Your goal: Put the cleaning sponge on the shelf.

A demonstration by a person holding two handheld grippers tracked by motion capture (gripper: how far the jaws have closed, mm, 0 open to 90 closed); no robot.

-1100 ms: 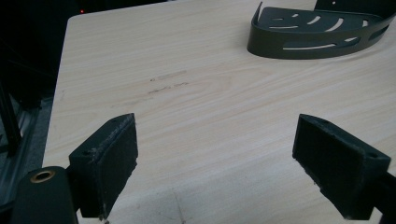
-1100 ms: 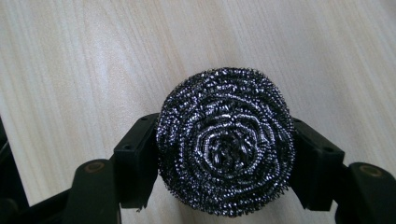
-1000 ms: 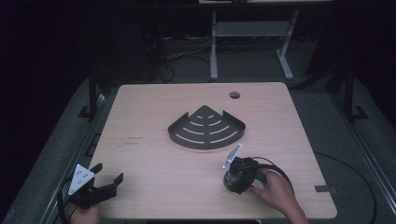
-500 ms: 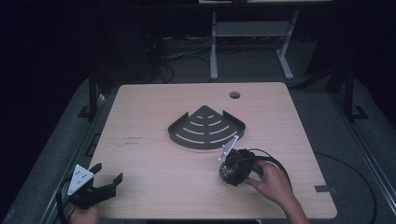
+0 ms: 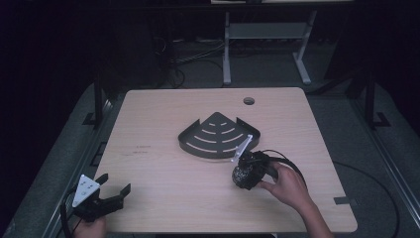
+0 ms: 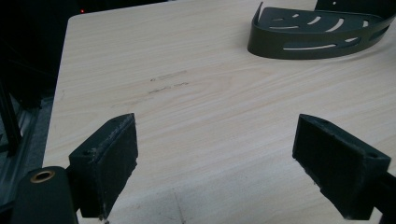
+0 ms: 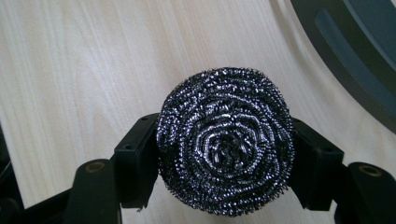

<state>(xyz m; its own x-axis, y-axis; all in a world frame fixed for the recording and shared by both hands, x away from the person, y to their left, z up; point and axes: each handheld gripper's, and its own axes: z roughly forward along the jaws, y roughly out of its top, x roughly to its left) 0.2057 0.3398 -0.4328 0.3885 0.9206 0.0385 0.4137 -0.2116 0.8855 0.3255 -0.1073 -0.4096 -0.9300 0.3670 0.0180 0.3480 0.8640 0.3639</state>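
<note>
High view: right gripper (image 5: 244, 174), clamped on the steel scourer (image 7: 225, 140), has edged toward the shelf tray (image 5: 216, 135); left gripper (image 5: 113, 194) waits wide open.

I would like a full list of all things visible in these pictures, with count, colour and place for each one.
table: 1, light wood, centre of high view
corner shelf tray: 1, dark grey with slots, middle of table
steel wool scourer: 1, silvery dark, between the right gripper's jaws, near the tray
round hole: 1, far right part of table
metal stand: 1, grey, on floor behind table
left gripper: 1, black, near-left table corner, jaws apart
right gripper: 1, black, closed on scourer
right hand: 1, near-right
</note>
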